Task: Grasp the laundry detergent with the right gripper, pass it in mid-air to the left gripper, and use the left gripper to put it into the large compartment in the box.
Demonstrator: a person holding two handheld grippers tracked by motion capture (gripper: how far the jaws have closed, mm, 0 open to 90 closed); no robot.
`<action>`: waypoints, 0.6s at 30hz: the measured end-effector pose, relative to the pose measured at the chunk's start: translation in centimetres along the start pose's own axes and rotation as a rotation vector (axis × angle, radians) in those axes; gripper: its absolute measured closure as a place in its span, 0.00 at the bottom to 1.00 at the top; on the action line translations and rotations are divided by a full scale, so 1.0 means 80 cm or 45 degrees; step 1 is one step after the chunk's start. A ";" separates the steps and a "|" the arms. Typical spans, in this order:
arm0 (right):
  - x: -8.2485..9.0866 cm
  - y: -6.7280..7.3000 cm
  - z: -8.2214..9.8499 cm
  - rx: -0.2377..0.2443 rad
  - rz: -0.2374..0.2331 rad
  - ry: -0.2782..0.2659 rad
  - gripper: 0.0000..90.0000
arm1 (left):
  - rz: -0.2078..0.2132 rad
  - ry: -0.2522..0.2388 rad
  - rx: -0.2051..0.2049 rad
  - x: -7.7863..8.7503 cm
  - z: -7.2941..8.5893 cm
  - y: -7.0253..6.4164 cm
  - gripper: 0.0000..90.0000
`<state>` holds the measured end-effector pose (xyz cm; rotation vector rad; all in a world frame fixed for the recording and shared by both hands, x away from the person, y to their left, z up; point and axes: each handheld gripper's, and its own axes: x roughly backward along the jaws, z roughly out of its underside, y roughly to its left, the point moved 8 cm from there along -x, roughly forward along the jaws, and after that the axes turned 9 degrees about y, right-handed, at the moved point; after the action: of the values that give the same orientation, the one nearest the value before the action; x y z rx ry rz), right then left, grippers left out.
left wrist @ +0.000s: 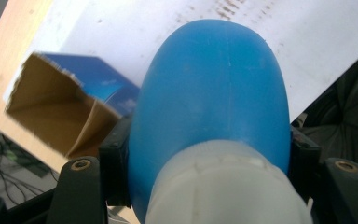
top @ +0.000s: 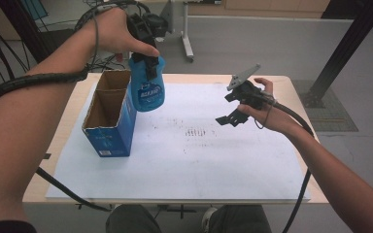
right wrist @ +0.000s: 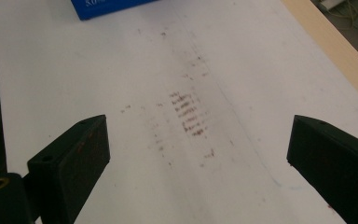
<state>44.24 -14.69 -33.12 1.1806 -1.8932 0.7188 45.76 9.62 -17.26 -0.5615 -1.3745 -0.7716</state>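
Hanging above the open top of the blue cardboard box (top: 110, 116), the blue bottle (top: 147, 87) is gripped near its neck by the left hand-held gripper (top: 150, 60), whose jaws are clenched on either side of it just below the white cap (left wrist: 223, 186). The bottle points base-down, which looks like the right attitude for lowering it straight into the box; the grip high on the neck leaves the wide body free to pass the cardboard rim. In the left gripper view the box mouth lies off to one side of the bottle's base, so the bottle seems not quite lined up over the opening yet.

The box stands upright on the white sheet (top: 199, 160) that covers the surface, near its left edge, with the flaps cut away so nothing blocks the way in.

The right hand-held gripper (top: 233, 108) is released, its jaws standing wide apart with nothing between them, hovering over the stained middle of the sheet, well apart from box and bottle. Held there it stays out of the way, yet close enough to steady the box if it tips
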 end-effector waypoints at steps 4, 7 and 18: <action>0.009 -0.004 0.015 -0.006 0.038 0.052 0.07 | 0.029 0.006 0.093 0.007 0.010 0.010 0.41; 0.014 -0.005 0.024 -0.004 0.053 0.082 0.07 | 0.046 -0.002 0.202 0.015 0.017 0.020 0.41; 0.030 -0.008 0.033 0.030 0.103 0.140 0.07 | 0.036 -0.010 0.508 0.042 0.059 0.064 0.41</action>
<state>43.31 -18.16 -32.48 1.0623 -1.8533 0.8351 46.69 15.90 -12.91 -0.2694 -1.4756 -0.4534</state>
